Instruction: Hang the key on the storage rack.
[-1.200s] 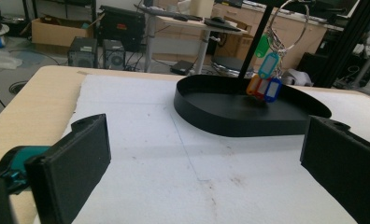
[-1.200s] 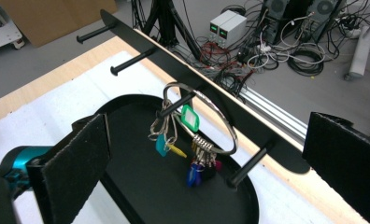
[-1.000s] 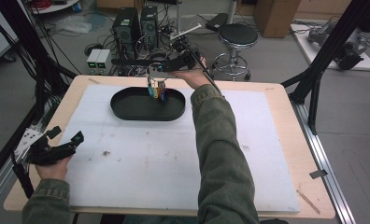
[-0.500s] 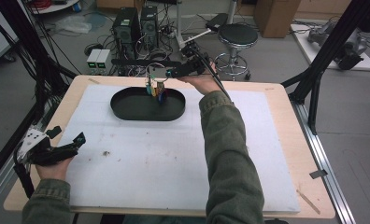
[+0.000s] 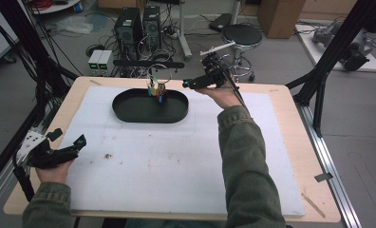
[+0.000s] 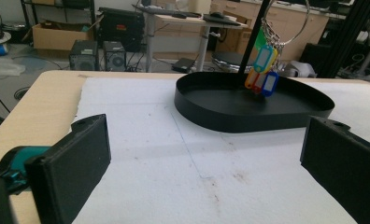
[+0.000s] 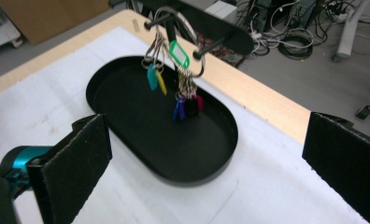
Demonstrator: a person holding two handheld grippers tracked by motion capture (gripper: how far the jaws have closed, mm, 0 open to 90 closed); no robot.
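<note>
On the white mat (image 5: 176,161) a black oval tray (image 5: 129,110) sits far-left, a key ring with coloured tags (image 5: 156,88) hanging over it, the right gripper (image 5: 195,83) spread empty nearby, the left gripper (image 5: 65,148) released near-left.

Both forearms wear olive-green sleeves with ribbed cuffs, one at the lower left of the high view, one running up its centre. The left gripper (image 5: 62,148) is black with a pale grey plate on top. The right gripper (image 5: 192,83) is black, trailing a dark cable. In both gripper views, flat black rectangular jaws rise from the bottom corners, with a teal fitting at lower left.
</note>
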